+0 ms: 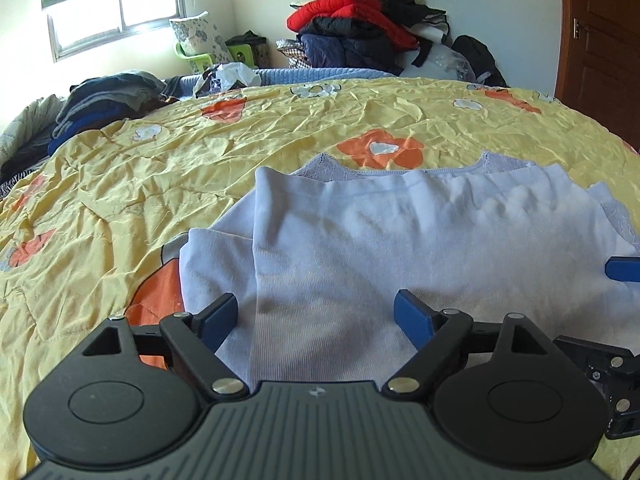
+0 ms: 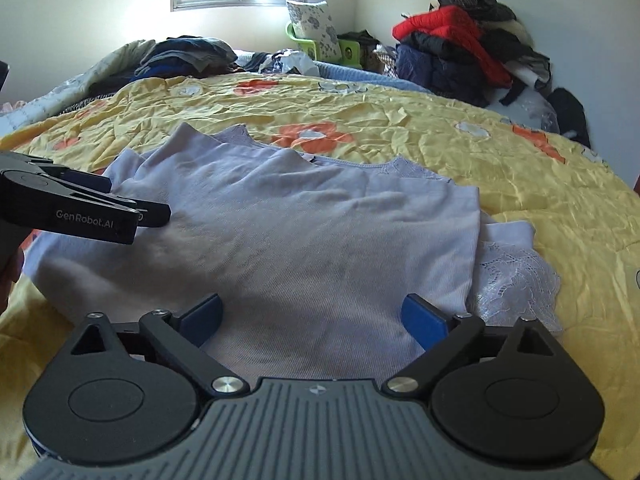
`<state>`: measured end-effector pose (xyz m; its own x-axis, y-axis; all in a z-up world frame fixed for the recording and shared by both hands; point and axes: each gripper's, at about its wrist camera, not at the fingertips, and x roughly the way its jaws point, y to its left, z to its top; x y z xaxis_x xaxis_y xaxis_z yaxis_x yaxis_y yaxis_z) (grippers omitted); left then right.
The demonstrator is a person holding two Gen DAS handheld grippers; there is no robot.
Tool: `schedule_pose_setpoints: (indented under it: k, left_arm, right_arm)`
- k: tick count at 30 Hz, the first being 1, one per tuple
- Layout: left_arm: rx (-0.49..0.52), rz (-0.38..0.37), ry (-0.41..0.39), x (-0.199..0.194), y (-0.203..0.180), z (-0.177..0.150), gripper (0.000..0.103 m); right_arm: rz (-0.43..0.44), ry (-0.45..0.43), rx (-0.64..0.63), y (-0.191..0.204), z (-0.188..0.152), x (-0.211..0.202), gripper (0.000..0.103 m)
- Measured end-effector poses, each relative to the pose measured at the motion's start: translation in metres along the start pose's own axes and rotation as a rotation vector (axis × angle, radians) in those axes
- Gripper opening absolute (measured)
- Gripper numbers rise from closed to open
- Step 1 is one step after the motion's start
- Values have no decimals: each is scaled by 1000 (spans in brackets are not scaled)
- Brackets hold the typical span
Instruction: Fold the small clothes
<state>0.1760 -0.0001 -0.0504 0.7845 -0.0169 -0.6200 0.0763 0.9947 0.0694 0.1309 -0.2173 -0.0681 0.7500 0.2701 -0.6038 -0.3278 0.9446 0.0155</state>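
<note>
1. Two grippers, left gripper (image 1: pixel 314 314) and right gripper (image 2: pixel 312 314), gape wide and empty.
2. Pale lilac knit garment with lace trim (image 2: pixel 312 220), partly folded, lies on yellow floral quilt (image 2: pixel 520 184).
3. Garment's long axis runs left-right, directly ahead; each gripper is nearest its own end.

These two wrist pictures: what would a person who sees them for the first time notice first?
First, the pale lilac garment, partly folded, lying on the yellow flowered bedspread just ahead of both hand-held grippers. The left hand-held gripper and the right hand-held gripper stand open over its near edge, holding nothing. Next, the pile of clothes with a red jacket, against the far wall.
</note>
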Motion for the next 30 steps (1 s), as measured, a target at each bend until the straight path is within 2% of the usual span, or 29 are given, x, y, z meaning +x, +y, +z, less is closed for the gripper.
schedule_pose_setpoints:
  k: [3, 6, 11, 15, 21, 25, 28, 30]
  left_arm:
    - [2, 12, -20, -1, -2, -3, 87]
    - [-2, 38, -48, 0, -3, -8, 95]
    - [-50, 37, -37, 2, 3, -8, 101]
    - [-107, 13, -24, 1, 12, -12, 103]
    - [-160, -35, -24, -4, 26, -18, 103]
    - [-243, -53, -22, -11, 43, -22, 103]
    - [-325, -45, -29, -16, 66, -21, 103]
    - [-380, -72, -20, -16, 86, -18, 103]
  right_arm:
    - [-2, -14, 7, 0, -1, -1, 100]
    - [6, -21, 19, -2, -2, -2, 100]
    - [-6, -15, 3, 2, -3, -2, 102]
    - [-22, -25, 14, 3, -3, -4, 102]
    - [-85, -92, 60, 21, -7, -25, 101]
    - [-91, -135, -17, 42, -5, -39, 101]
    - [-68, -138, -64, 57, -3, -44, 101]
    - [-42, -133, -90, 68, -4, -46, 101]
